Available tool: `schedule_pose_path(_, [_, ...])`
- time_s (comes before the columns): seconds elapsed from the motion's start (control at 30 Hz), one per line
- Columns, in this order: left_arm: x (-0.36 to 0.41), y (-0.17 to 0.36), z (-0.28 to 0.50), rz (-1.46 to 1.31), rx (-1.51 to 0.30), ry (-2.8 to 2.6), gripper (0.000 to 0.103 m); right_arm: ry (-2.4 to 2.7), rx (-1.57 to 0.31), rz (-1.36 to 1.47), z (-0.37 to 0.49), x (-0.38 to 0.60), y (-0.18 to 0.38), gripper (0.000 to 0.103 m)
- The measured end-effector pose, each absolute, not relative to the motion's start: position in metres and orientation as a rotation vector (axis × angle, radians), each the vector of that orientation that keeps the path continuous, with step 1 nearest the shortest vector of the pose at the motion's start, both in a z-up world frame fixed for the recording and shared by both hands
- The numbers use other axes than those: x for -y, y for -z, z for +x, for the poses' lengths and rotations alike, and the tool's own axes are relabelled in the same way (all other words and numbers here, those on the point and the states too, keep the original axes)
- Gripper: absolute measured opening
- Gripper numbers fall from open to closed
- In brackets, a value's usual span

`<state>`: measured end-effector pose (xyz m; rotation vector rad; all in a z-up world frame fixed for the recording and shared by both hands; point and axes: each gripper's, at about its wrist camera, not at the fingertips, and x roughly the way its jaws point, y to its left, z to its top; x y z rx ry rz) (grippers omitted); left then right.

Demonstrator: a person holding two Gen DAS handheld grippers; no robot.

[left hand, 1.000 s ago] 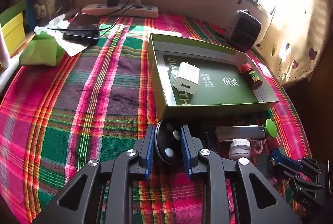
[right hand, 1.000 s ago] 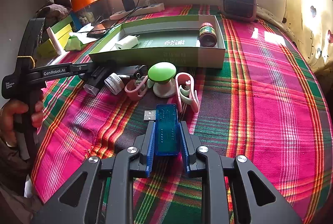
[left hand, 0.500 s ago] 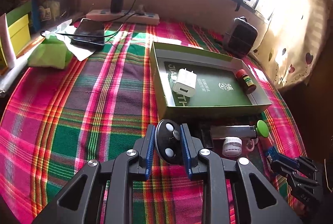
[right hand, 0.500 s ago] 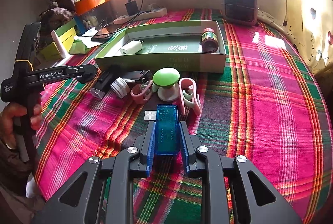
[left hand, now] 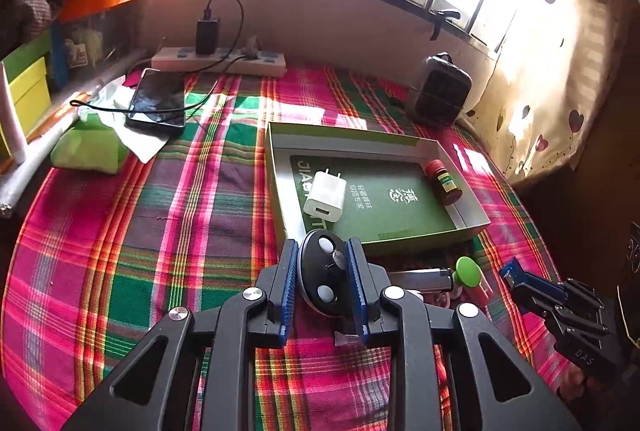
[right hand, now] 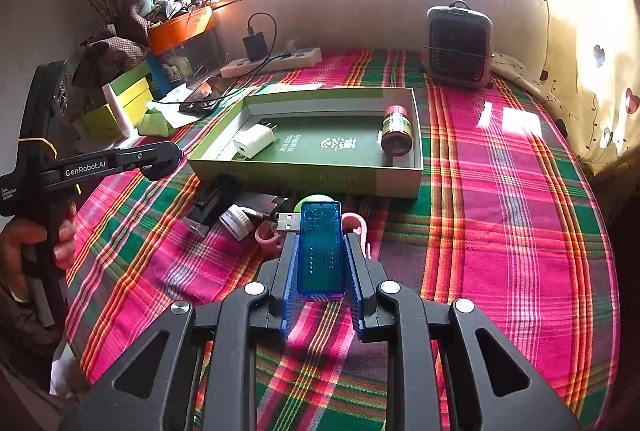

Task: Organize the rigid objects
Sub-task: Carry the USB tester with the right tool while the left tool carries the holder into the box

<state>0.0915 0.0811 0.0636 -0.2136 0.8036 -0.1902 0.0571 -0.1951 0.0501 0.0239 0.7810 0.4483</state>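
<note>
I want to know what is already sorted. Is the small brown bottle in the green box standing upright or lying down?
Lying down. The small brown bottle rests on its side at the right end of the green box, its red cap pointing to the far wall.

Matte black handheld grippers, left gripper and right gripper, each with blue ribbed fingers and round silver screws behind them on triangular cut-out frames. White "GenRobot.AI" lettering along one arm; yellow band around its grip; "DAS" on the other.

Cloth pink-green plaid; box green; USB stick translucent blue; charger white; knob lime
</note>
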Motion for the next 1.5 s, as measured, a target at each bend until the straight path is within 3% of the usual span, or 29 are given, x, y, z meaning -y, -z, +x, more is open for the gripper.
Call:
schedule_pose_path(0.6, [-0.050, -0.073, 0.147, -0.203, -0.792, 0.250, 0.023, -0.406, -0.811, 0.035, 0.141, 0.194, -0.055, 0.023])
schedule_pose_path(1.5, [-0.058, -0.032, 0.229, -0.193, -0.887, 0.176, 0.023, -0.424, -0.904, -0.045, 0.224, 0.154, -0.020, 0.023])
